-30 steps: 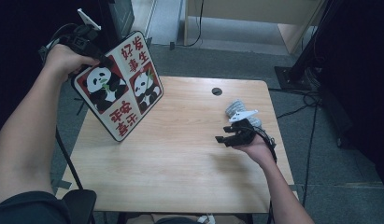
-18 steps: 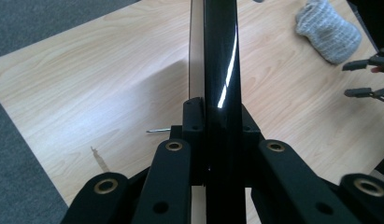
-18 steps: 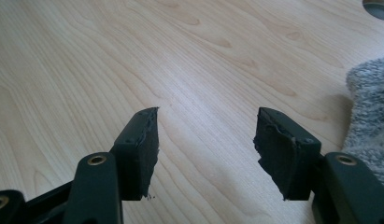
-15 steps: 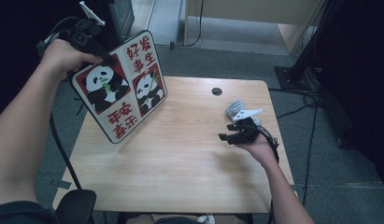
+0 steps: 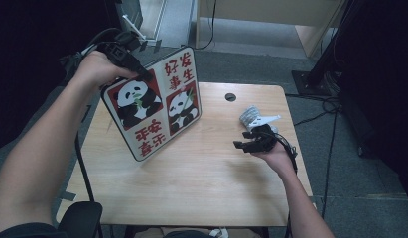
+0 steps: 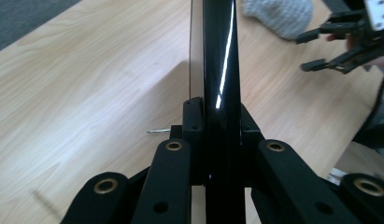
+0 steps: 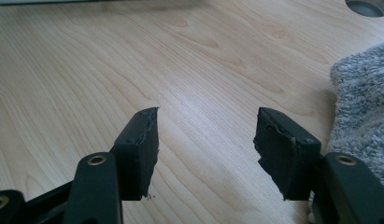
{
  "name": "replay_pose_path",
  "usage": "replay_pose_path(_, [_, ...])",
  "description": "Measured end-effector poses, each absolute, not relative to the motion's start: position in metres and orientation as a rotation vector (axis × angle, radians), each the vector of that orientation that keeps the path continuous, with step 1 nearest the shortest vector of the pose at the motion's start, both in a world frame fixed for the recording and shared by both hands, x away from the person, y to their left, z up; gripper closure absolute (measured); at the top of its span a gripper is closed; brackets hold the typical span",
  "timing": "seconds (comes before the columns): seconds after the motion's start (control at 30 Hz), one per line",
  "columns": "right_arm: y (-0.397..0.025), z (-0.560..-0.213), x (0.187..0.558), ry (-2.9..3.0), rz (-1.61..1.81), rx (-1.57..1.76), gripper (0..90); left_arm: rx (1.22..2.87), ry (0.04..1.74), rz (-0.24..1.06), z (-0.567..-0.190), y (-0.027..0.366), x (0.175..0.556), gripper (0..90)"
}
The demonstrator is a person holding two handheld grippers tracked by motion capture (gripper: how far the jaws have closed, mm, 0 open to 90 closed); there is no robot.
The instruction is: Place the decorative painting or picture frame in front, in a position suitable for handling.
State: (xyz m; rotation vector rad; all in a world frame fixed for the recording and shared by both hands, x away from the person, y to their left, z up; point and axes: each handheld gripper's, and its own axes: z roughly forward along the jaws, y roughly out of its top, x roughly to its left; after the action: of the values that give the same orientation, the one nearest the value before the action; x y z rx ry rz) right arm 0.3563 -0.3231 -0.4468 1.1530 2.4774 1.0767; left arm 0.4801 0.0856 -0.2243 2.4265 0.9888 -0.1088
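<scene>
Above table's left, left tool [image 5: 142, 74] clamps tilted panda board [image 5: 153, 110], seemingly glossy-edged, right tool [image 5: 242, 145] gaping, empty

The panda board [image 5: 154, 111] is standing tilted over the table's [image 5: 191, 188] left rear part, blocking passage there. The grey cloth [image 5: 251, 115] is lying near the right edge, just beside the right gripper [image 5: 248, 144]. Between board and cloth, bare wood is leaving a wide lane. The near half of the table is lying open.
</scene>
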Motion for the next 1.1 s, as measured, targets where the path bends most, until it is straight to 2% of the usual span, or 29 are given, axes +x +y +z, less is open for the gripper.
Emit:
replay_pose_path(0.47, [-0.325, -0.447, 0.357, 2.475, 1.071, 1.155, 40.3, 2.443, 0.895, -0.169, -0.235, 0.03, 0.467, 80.6])
replay_pose_path(0.63, [-0.33, -0.447, 0.358, 2.464, 1.082, 1.174, 40.3, 2.389, 0.899, -0.192, -0.238, 0.023, 0.467, 79.6])
replay_pose_path(1.1, [-0.328, -0.449, 0.36, 2.47, 1.069, 1.182, 40.3, 2.381, 0.9, -0.2, -0.241, 0.021, 0.464, 79.5])
